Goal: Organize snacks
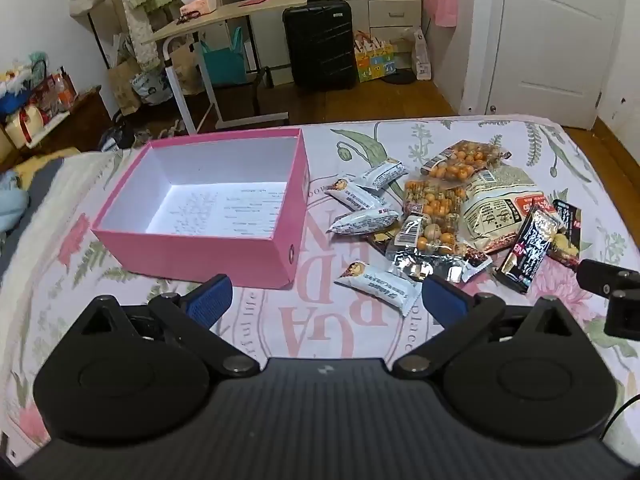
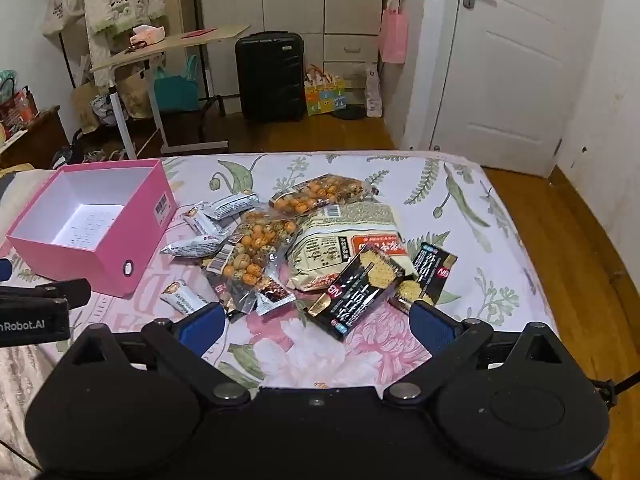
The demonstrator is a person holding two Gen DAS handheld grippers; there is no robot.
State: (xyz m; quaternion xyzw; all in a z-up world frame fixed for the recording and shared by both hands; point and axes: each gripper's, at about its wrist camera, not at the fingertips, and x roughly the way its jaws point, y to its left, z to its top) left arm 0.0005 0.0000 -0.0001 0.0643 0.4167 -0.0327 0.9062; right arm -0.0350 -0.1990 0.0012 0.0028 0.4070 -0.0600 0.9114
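Since the box [image 1: 208, 200] sits empty beside the snacks [image 1: 436, 216], both claws [image 1: 326, 300] [image 2: 316, 326] hang spread wide, ready to grab.

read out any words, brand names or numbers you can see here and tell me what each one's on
"nRobot.AI", cut off at the picture's edge: on the left gripper.
"NB": on the nearer black snack pack and the farther black snack pack.
Large pink letters on the bedsheet: upside down, only partly legible.
Print on the other snack wrappers and the pink box label: too small.

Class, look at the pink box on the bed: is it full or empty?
Empty. The pink box has no lid on, and only its bare white printed floor shows; the snacks lie beside it.
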